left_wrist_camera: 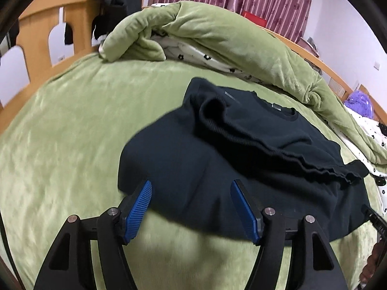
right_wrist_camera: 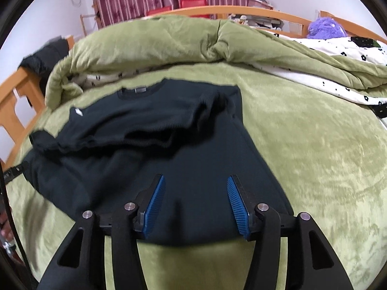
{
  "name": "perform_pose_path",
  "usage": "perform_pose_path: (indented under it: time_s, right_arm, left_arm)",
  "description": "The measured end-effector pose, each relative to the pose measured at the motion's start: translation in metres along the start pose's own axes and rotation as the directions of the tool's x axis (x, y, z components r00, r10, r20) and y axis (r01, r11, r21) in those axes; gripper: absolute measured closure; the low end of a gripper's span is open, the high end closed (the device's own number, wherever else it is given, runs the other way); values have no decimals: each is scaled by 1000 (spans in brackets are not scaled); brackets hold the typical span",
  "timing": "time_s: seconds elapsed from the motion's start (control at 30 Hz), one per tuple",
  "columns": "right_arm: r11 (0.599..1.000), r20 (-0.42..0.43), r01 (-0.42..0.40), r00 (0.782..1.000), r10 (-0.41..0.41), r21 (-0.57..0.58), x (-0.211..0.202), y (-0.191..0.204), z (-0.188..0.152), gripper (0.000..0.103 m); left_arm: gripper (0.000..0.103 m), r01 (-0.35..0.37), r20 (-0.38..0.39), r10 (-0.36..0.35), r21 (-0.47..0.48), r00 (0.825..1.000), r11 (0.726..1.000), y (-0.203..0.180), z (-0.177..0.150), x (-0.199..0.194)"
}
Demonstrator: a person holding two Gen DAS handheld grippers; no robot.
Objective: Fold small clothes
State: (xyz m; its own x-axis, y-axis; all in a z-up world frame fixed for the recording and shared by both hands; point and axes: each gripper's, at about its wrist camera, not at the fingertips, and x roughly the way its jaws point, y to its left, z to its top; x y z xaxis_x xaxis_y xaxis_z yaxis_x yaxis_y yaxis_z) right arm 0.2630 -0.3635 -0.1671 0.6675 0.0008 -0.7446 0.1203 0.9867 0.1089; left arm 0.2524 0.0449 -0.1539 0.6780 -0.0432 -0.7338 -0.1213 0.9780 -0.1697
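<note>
A dark navy sweatshirt (left_wrist_camera: 217, 159) lies flat on the green bed cover (left_wrist_camera: 72, 133), collar at the far end, with both sleeves folded across its chest. My left gripper (left_wrist_camera: 191, 188) is open and empty, hovering over the shirt's near left hem. In the right wrist view the same sweatshirt (right_wrist_camera: 169, 140) lies ahead with its ribbed sleeve cuffs (right_wrist_camera: 48, 142) draped to the left. My right gripper (right_wrist_camera: 196, 183) is open and empty over the shirt's near right hem. The blue pads (right_wrist_camera: 156, 205) touch nothing that I can see.
A bunched green quilt (left_wrist_camera: 205, 33) with a white flowered lining lies behind the shirt. A wooden bed frame (left_wrist_camera: 43, 24) with dark clothes hung on it stands at the left. A purple plush toy (right_wrist_camera: 324, 27) sits at the far right. The other gripper's tip (left_wrist_camera: 377, 220) shows at the right edge.
</note>
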Motion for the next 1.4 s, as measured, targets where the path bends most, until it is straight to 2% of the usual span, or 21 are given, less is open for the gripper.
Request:
perform_pose_path:
  time_s: [0.23,0.47,0.73,1.03,1.4]
  right_arm:
    - [995,-59,-16,998,22,100,-2,-14,-38,47]
    - [994,-90,-10,996,19,105,5,-14,-52,47]
    - [978,-117,-40,991,65,205,22,-33,-53,45]
    - [959,-101,-60,991,91,278,38,-39,-40,41]
    - [962,-63,-23,997,42,273,69,-32,-20,33]
  left_arm:
    - [35,37,-48,-38,-2,998,999,7,-30,-5]
    - [35,65,-92,-71,-67,993,996,17,-49,4]
    - [33,90,-92,-104,-146,990,985,27,-39,24]
    - [33,117,-97,-140,-206,985,972,27,-23,52]
    - [32,135,-88,-161,-246,983,960,22,-10,78]
